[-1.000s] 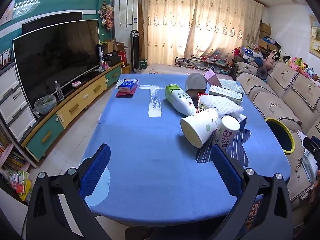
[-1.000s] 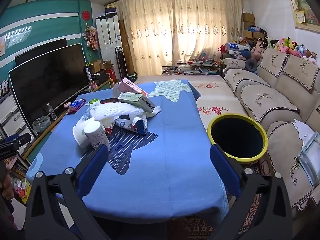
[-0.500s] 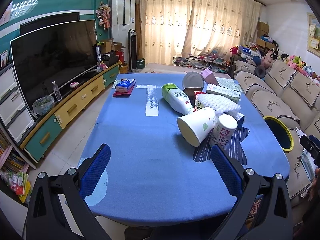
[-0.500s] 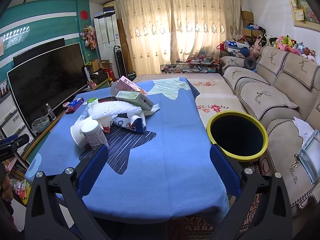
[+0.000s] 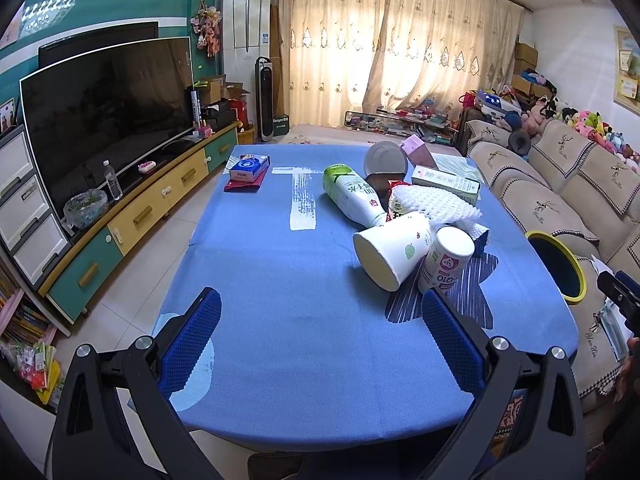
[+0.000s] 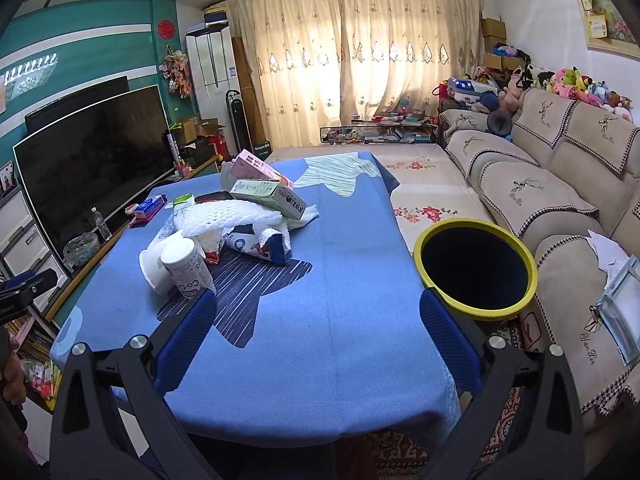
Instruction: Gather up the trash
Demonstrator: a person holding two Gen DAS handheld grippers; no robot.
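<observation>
A pile of trash lies on the blue table (image 5: pixel 280 280): a tipped white paper cup (image 5: pixel 390 249), a small white can (image 5: pixel 444 261), a green-capped white bottle (image 5: pixel 352 196), white foam netting (image 5: pixel 434 206) and a carton box (image 5: pixel 444 180). The pile shows in the right wrist view too, with the can (image 6: pixel 187 266) and netting (image 6: pixel 228 216). A yellow-rimmed black bin (image 6: pixel 476 268) stands at the table's right side. My left gripper (image 5: pixel 320 336) is open and empty over the near table edge. My right gripper (image 6: pixel 318 338) is open and empty, near the can and bin.
A tissue pack on a red book (image 5: pixel 248 172) lies at the table's far left. A TV (image 5: pixel 104 120) and cabinet stand to the left, a beige sofa (image 6: pixel 560 184) to the right. The other gripper's tip shows at the right edge (image 5: pixel 620 300).
Both grippers have shifted slightly forward and closer to the trash pile. Nothing on the table has moved.
</observation>
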